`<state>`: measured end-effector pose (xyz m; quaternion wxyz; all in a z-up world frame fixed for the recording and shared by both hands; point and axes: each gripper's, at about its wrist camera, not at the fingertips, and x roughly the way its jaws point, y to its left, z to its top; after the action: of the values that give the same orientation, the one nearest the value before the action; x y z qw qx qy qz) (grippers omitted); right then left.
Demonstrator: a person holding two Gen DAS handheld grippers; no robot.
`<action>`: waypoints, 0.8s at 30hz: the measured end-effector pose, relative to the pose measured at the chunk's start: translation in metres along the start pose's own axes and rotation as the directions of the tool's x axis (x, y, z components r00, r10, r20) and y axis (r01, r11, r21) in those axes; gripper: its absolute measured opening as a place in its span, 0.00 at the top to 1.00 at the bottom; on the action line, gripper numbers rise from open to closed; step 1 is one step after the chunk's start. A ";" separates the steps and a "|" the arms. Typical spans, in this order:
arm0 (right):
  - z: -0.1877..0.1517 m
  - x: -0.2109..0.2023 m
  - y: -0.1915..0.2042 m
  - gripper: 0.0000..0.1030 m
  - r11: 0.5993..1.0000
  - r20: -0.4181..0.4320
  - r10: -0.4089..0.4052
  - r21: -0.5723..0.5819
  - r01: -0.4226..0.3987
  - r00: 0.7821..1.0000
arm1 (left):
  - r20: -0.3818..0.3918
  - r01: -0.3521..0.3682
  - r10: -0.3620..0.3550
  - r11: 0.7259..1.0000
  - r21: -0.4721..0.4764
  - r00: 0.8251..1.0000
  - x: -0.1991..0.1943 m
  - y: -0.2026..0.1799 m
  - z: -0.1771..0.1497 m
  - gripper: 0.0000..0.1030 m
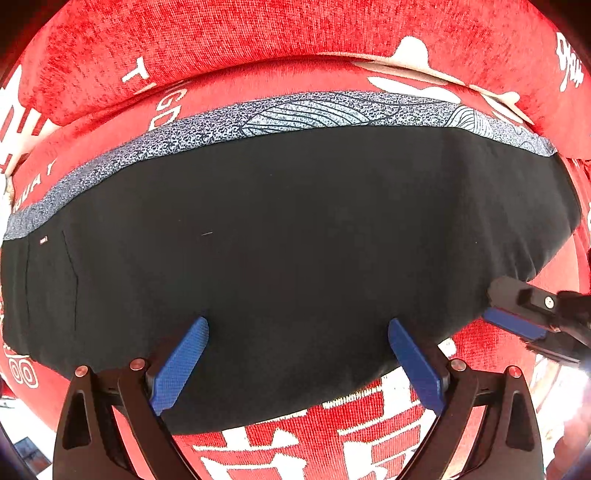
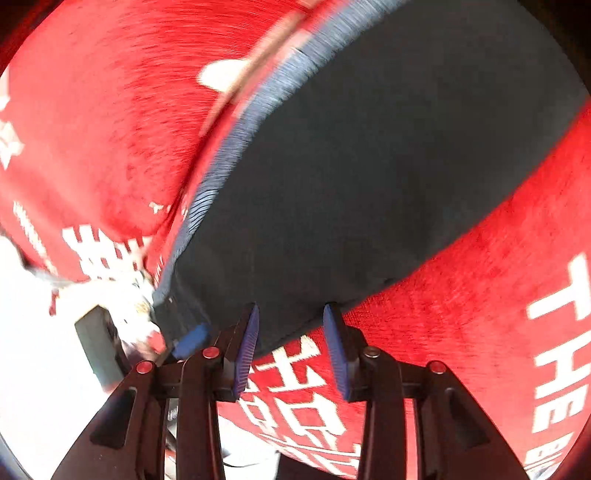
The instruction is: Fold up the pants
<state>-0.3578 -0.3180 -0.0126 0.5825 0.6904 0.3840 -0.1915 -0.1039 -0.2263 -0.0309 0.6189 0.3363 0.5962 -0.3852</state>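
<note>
Black pants (image 1: 295, 240) lie flat on the red cloth (image 1: 221, 33), patterned waistband (image 1: 303, 114) at 12 o'clock. Left gripper (image 1: 298, 328) gapes wide over the near edge; right gripper (image 2: 291, 314) stands partly open at their edge, gripping nothing.

Left tongs (image 1: 298, 328) spread wide, blue pads (image 1: 181, 363) far apart, right tongs (image 2: 291, 314) parted narrower

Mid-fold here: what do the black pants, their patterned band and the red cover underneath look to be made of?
Black pants: smooth matte fabric, likely a fine knit; no sheen, soft rounded edges.
Blue-grey patterned band: printed textile, speckled with leaf outlines; fibre unclear.
Red cover with white lettering: plush, chenille-like pile; fuzzy ribbed texture.
Left gripper pads: blue, finely ribbed, probably rubber or plastic.
</note>
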 end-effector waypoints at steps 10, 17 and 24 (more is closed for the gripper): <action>-0.003 -0.004 -0.006 0.94 0.993 0.065 0.045 0.109 -0.052 0.997 | 0.009 0.010 -0.010 1.000 0.005 1.000 0.004 0.004 -0.004 0.04; -0.008 -0.005 -0.016 0.94 0.996 0.068 -0.008 0.094 0.002 0.998 | 0.025 0.006 -0.007 1.000 0.028 1.000 -0.003 0.000 -0.016 0.04; -0.008 -0.035 0.033 0.89 0.960 0.115 -0.197 -0.181 0.215 0.974 | 0.029 0.000 -0.001 1.000 0.031 1.000 -0.005 -0.004 -0.015 0.04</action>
<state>-0.3561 -0.3223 0.0358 0.6410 0.5772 0.4421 -0.2459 -0.1141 -0.2148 -0.0267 0.6222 0.3401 0.5811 -0.3994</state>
